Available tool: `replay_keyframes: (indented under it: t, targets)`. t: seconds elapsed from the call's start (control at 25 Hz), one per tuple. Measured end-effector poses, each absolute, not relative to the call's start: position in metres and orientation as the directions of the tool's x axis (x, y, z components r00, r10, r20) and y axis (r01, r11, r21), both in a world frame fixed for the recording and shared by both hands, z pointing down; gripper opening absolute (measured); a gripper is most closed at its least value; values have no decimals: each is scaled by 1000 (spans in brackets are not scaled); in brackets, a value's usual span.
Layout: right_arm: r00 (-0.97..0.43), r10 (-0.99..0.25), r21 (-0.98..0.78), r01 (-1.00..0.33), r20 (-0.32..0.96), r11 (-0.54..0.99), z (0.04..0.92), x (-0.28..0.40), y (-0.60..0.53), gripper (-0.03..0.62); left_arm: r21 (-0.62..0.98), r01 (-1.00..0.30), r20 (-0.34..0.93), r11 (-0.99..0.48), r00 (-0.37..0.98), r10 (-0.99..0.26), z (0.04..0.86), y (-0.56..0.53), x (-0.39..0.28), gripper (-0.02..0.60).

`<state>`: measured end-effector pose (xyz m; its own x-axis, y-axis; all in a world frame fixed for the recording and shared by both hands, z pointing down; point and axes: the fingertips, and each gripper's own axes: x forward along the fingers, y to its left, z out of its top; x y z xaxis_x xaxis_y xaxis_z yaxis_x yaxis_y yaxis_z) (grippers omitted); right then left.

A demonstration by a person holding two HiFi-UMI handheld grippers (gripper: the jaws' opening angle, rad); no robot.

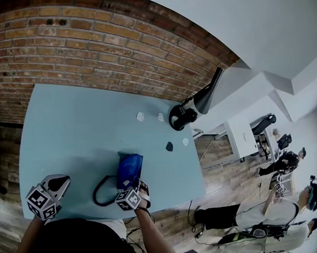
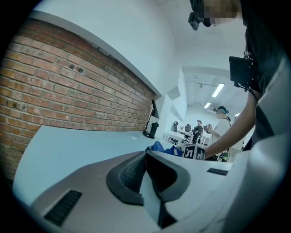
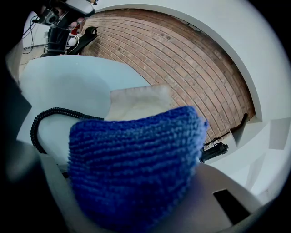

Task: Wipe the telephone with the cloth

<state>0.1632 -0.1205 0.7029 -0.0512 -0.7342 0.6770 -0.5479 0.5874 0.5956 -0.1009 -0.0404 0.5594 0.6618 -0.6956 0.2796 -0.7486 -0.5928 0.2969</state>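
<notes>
A blue knitted cloth lies over the telephone near the table's front edge, and my right gripper is shut on it. In the right gripper view the cloth fills the space between the jaws. Behind it shows a beige part of the telephone. Its black coiled cord loops to the left, and the same cord curls beside the cloth in the head view. My left gripper hovers at the table's front left, apart from the phone, shut with nothing in it.
The light blue table stands against a brick wall. A black desk lamp is at its far right corner, with small white bits and a dark piece nearby. People stand on the wooden floor at right.
</notes>
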Motion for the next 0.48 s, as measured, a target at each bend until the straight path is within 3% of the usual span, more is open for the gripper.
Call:
replay_keyframes:
  t: [0.48]
  targets:
    - [-43,-710,570,-563,703,598,717,166,-98,58,294,-745,282,-599,666,-691,561,-38,-99,20]
